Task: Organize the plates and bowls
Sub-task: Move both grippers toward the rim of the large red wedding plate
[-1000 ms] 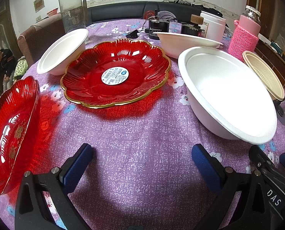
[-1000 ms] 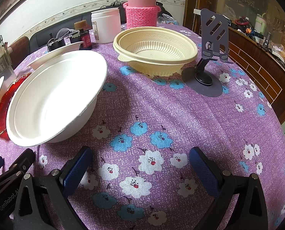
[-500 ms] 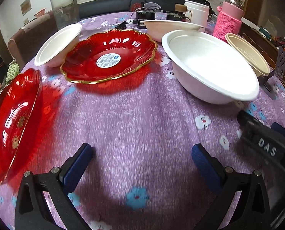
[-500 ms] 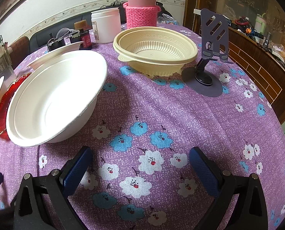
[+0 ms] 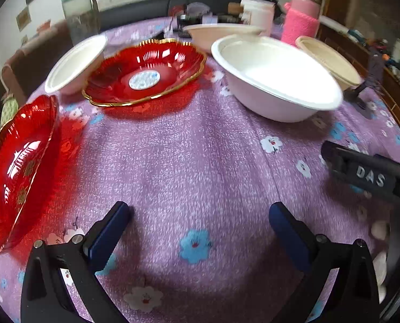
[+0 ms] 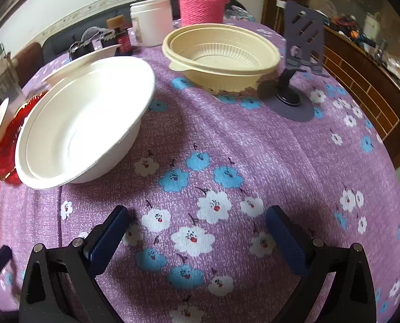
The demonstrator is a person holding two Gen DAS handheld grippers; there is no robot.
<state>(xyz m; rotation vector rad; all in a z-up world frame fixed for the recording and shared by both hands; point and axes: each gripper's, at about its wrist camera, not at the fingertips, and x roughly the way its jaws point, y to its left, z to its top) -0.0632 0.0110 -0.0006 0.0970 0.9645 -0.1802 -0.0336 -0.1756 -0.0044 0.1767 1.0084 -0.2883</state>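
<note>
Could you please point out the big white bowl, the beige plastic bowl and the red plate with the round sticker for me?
big white bowl [image 6: 73, 134], right wrist view, on its inner floor.
beige plastic bowl [image 6: 221, 53], right wrist view, on its ribbed inner wall.
red plate with the round sticker [image 5: 173, 62], left wrist view, on bare red glass beside the sticker.

Glossy red glass-like plate, matt white bowl, woven tablecloth

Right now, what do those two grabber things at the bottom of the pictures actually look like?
Each gripper, left gripper and right gripper, has a black angular plastic frame with silver screws and two dark blue textured finger pads. The right gripper's black side carries white "DAS" lettering.
</note>
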